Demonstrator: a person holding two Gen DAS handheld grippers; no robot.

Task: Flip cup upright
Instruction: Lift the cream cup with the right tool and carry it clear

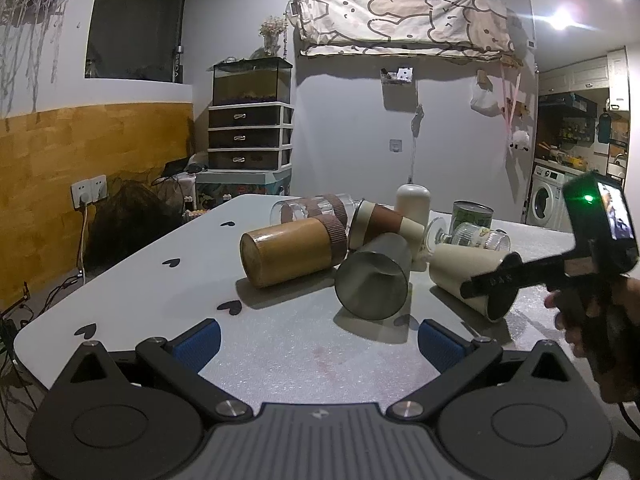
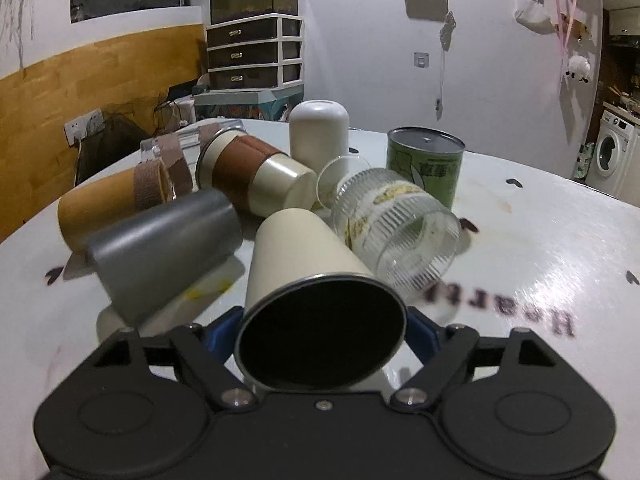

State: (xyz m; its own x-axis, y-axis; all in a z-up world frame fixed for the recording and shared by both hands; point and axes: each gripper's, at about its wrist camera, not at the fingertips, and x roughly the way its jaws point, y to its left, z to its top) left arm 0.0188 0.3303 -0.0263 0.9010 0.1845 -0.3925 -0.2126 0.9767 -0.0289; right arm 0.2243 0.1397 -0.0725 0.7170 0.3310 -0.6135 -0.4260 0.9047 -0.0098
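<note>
A cream cup (image 2: 304, 264) lies on its side on the white table (image 2: 540, 248), its dark mouth toward the right wrist camera. My right gripper (image 2: 320, 332) has its blue pads on both sides of the cup's rim and is shut on it. In the left wrist view the same cream cup (image 1: 456, 266) lies at the right with the right gripper (image 1: 490, 284) on its mouth end. My left gripper (image 1: 318, 340) is open and empty above the table's near edge, in front of a grey cup (image 1: 374, 276) lying on its side.
Several other cups lie in a pile: a bamboo-coloured one (image 1: 292, 250), a cream one with a brown sleeve (image 2: 256, 178), a ribbed glass (image 2: 394, 224). A white cup (image 2: 318, 130) and a green can (image 2: 426, 166) stand behind. Drawers (image 1: 248, 136) stand by the far wall.
</note>
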